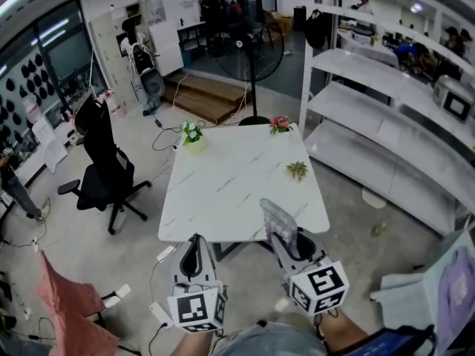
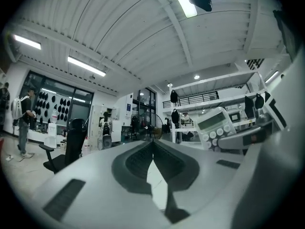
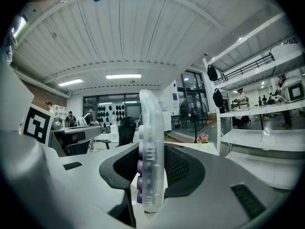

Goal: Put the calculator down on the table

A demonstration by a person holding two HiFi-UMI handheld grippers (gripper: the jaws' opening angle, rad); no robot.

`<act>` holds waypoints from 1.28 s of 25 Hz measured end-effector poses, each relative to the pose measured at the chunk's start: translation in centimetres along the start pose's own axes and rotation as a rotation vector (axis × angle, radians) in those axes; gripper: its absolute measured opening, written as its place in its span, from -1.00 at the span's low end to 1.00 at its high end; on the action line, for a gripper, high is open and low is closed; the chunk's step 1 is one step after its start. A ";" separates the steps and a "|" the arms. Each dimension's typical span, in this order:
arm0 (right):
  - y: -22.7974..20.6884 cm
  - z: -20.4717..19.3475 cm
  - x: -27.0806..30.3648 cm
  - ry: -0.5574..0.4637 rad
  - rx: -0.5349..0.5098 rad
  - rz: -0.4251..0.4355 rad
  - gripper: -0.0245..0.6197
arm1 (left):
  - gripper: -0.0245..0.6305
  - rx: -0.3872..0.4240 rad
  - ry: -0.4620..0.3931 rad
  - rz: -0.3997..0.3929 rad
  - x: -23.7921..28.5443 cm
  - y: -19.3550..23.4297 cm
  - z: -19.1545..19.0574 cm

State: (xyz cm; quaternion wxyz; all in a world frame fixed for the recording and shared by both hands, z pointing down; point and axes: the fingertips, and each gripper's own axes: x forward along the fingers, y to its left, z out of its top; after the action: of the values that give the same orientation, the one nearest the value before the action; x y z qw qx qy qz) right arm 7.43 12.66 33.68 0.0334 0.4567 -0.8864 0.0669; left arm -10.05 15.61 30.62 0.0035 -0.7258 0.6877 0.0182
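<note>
Head view looks steeply down on a white marble-patterned table [image 1: 223,188], and both tongs reach toward its near edge from the person's side. The right gripper [image 1: 288,243] is clamped on the calculator [image 1: 272,215], a clear-cased one with purple keys. It is held upright on its long edge, with one end standing up and forward past the jaw tips. In the right gripper view the two pads press on its front and back faces, so the grip looks firm. The left gripper [image 1: 194,254] hangs beside it, nearer the table's near-left corner; its own view shows the pads meeting at the tip with nothing between them, so it is closed and empty. The calculator shows against the table's near edge, toward the right corner, and is held up in the air; whether it is already above the top or just short of it cannot be told. The far half of the table carries three small plants, so the bare near half is the likely landing place. Nothing of the task proper is done yet: the calculator has to be brought over the top, lowered, probably laid flat, and released.
</note>
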 end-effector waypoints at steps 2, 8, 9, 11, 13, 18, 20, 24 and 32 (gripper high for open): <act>-0.3 -0.3 0.9 0.012 0.000 -0.013 -0.47 | -0.90 -0.007 0.018 -0.012 0.9 0.3 -0.9; -1.6 -0.9 3.6 0.042 0.006 -0.026 -0.47 | -0.90 -0.004 0.062 -0.045 3.9 0.4 -3.4; -2.0 -1.1 4.0 0.045 0.010 -0.031 -0.46 | -0.90 -0.001 0.070 -0.047 4.5 0.4 -3.8; -3.0 -1.4 5.2 0.050 0.018 -0.040 -0.47 | -0.90 0.006 0.084 -0.045 5.9 0.7 -4.6; -4.2 -1.7 6.7 0.056 0.031 -0.048 -0.47 | -0.90 0.015 0.101 -0.042 7.5 1.1 -5.4; -7.9 -2.9 11.3 0.074 0.086 -0.066 -0.47 | -0.90 0.020 0.153 -0.040 12.7 2.0 -7.0; -9.2 -3.1 13.5 0.086 0.103 -0.061 -0.47 | -0.90 0.024 0.162 -0.035 15.2 2.5 -7.1; -11.6 -2.9 18.2 0.106 0.128 -0.048 -0.47 | -0.90 0.065 0.172 -0.024 19.8 3.4 -6.6; -12.8 0.7 26.4 0.068 0.120 0.040 -0.47 | -0.90 0.097 0.132 0.040 26.5 6.1 -3.0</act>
State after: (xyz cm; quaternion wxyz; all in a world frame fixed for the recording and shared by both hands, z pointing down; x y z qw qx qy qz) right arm 2.48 -16.07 37.26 0.0350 0.4377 -0.8881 0.1361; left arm -14.64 -11.30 32.93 -0.0070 -0.7105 0.7008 -0.0631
